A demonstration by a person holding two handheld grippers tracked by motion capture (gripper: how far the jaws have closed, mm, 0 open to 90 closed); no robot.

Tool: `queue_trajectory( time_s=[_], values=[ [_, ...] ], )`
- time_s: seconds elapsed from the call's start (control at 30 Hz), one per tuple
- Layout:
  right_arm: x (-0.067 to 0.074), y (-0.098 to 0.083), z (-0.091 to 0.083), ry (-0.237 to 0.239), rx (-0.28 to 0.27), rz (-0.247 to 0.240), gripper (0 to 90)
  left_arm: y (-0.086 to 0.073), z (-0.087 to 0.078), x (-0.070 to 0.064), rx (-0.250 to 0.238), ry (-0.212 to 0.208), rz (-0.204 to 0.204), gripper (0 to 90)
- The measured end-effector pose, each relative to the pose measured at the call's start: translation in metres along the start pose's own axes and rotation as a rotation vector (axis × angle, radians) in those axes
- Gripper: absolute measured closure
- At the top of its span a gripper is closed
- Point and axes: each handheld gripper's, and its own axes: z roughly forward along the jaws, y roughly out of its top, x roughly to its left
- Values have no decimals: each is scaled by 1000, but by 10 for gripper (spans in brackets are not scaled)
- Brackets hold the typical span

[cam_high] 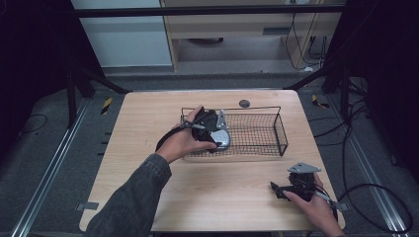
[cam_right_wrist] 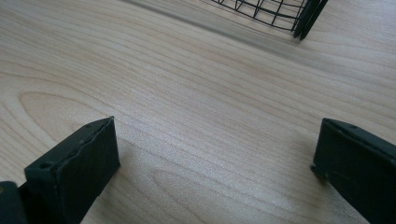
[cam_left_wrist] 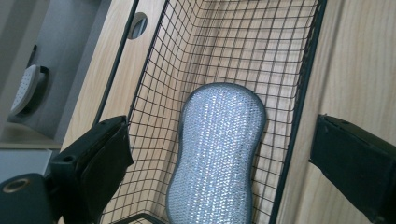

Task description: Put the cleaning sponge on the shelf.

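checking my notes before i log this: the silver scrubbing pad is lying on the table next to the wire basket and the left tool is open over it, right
Not quite. The silver scrubbing pad lies inside the wire basket, on its mesh floor, not on the table beside it. The left gripper view shows this. The rest holds: the left tool is open over the pad.

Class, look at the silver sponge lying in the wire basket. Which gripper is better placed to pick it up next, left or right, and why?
The left gripper, probably. It hangs over the wire basket with its jaws open either side of the sponge. The right gripper sits near the table's front right corner, open over bare wood outside the basket.
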Motion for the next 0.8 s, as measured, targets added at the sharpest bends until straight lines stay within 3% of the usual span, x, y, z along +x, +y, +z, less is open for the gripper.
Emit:
queue_trajectory(
  time_s=[0.33,0.47,0.53,0.8],
  values=[
    [0,0,0,-1,0,-2,3,-3,-11,-13,-47,-1,-60,46],
    [0,0,0,-1,0,-3,3,-7,-14,-19,-43,8,-62,45],
    [0,0,0,-1,0,-2,3,-9,-16,-22,-63,1,-82,45],
    [0,0,0,-1,1,-2,3,-16,-28,-35,-97,-6,-88,48]
  ],
)
